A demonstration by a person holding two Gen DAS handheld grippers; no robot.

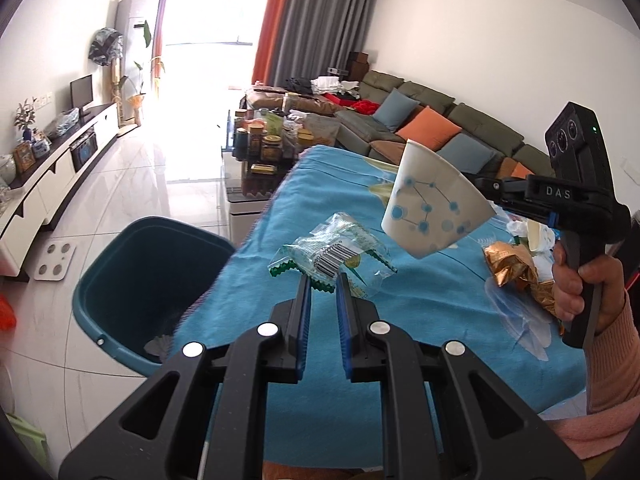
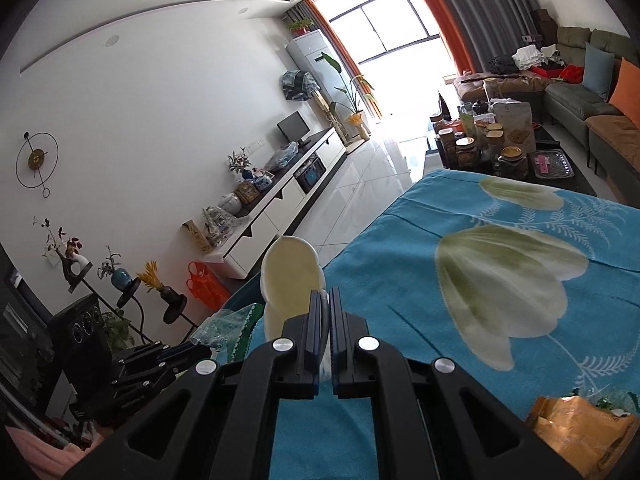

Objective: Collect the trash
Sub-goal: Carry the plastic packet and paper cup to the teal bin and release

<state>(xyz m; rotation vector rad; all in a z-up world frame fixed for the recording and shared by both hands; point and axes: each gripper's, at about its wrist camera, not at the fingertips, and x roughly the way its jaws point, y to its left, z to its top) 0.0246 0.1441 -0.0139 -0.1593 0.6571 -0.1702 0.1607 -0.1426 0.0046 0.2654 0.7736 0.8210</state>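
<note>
Left gripper (image 1: 323, 280): fingers slightly apart, nothing clamped between them; the blue ribbed pads (image 1: 305, 312) hover over the counter edge.
Clear wrapper (image 1: 334, 256): one, crinkled transparent film with a barcode and green zigzag ends; lies flat on the counter at 12 o'clock of the left gripper, its near edge just beside the fingertips. Contact cannot be told.
Right gripper (image 2: 325, 300): closed tight on the flattened paper cup (image 2: 290, 276); the cup wall is pinched between the two fingers.
Paper cup, left wrist view (image 1: 434, 208): one, white, squashed to a fan shape, printed with blue dots joined by thin lines; held in the air above the counter, at 1 o'clock of the left gripper and well apart from it.
Gold foil wrapper (image 1: 516, 276): one, crumpled and shiny, on the counter at 3 o'clock, near the person's right hand (image 1: 576, 284).
Counter (image 1: 420, 320): covered by a turquoise fleecy cloth with pale leaf print.
Bin (image 1: 132, 280): one, dark teal plastic, rounded rim, on the tiled floor at 9 o'clock, just beside the counter edge.
</note>
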